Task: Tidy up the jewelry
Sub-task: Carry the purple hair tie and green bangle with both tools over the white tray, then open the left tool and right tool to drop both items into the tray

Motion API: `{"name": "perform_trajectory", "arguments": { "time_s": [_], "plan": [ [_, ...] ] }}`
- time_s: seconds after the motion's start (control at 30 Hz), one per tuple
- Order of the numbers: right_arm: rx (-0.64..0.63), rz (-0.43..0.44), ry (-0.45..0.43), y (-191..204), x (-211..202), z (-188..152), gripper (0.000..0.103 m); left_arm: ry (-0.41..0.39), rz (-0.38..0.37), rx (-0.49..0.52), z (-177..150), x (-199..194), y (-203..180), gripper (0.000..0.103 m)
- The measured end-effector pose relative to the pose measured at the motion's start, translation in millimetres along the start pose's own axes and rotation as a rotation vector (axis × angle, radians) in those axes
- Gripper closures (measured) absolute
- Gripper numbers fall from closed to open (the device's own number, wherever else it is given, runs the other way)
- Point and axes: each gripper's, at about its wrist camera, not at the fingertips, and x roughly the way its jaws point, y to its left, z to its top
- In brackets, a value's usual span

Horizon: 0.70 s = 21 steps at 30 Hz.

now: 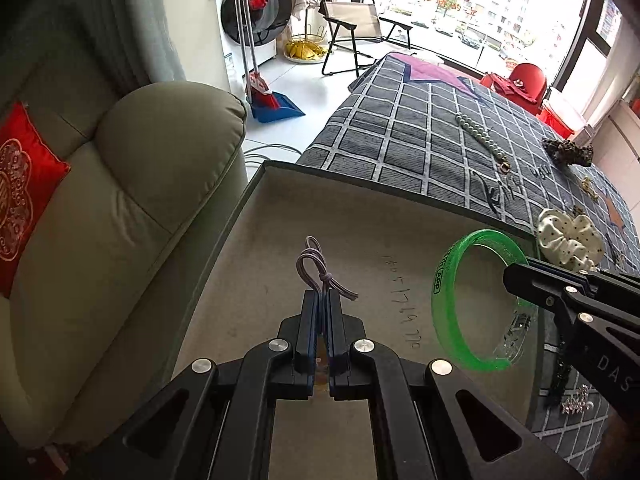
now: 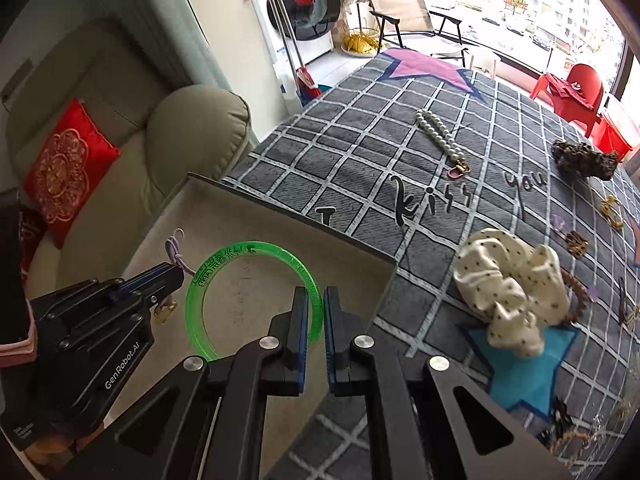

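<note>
Both grippers hang over an open shallow box point(image 1: 340, 216) with a beige inside, set at the near edge of a grey checked blanket point(image 1: 400, 136). My left gripper point(image 1: 323, 294) is shut on a thin purple elastic cord point(image 1: 314, 266), whose knotted loops stick out past the tips. In the right wrist view the left gripper point(image 2: 178, 270) comes in from the left with the cord point(image 2: 175, 246), above the box point(image 2: 248, 220). A clear green bangle point(image 2: 256, 246) hangs over the box with my right gripper point(image 2: 316, 292) shut on its rim. The bangle point(image 1: 437, 282) and right gripper point(image 1: 510, 278) also show in the left wrist view.
On the blanket lie a pearl strand point(image 2: 438, 132), a cream dotted scrunchie point(image 2: 512, 280), a leopard-print scrunchie point(image 2: 584, 158) and several small gold pieces point(image 2: 612, 210). A beige armchair point(image 1: 132, 208) with a red cushion point(image 1: 24, 184) stands left of the box.
</note>
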Motion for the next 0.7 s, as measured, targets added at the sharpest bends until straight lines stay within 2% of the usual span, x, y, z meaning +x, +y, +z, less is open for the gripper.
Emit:
{"name": "perform_trajectory", "arguments": {
  "time_s": [0.2,0.5,0.53,0.63,0.7],
  "plan": [
    [-0.007,-0.040,0.035,-3,24,5,0.095,0.015,0.044,0.019,6,14,-2,0.097],
    [-0.022,-0.031,0.053,1,30,7,0.093,0.014,0.081,0.036,7,11,-4,0.097],
    [-0.020,-0.026,0.053,1,29,7,0.091,0.016,0.082,0.035,7,11,-4,0.097],
    [0.003,-0.005,0.031,-1,18,8,0.067,0.020,0.082,0.029,5,9,-4,0.097],
    [0.014,-0.005,-0.002,-4,3,7,0.060,0.024,0.083,0.025,4,8,-5,0.097]
  ]
}}
